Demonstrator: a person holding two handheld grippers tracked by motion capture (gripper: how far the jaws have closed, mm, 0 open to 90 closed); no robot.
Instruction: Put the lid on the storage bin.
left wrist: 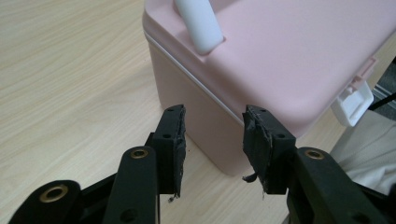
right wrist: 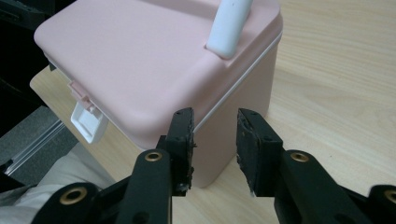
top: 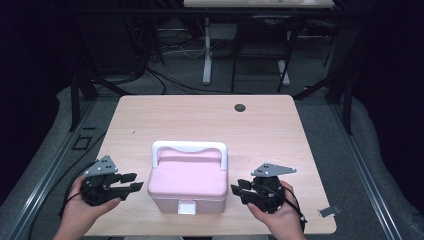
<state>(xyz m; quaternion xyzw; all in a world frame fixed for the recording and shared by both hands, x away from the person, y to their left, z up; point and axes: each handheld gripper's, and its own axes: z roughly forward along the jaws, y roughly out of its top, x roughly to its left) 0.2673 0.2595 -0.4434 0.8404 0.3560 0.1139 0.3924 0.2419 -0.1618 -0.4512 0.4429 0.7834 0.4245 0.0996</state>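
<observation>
The pink box with its white handle sits near the front edge of the bench. The left claw hovers just beside the box's left wall, the right claw just beside its right wall; both stand apart, gripping nothing.

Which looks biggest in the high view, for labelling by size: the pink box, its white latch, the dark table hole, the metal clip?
1. pink box
2. white latch and metal clip: alike, no ranking
3. dark table hole, farther off
</observation>
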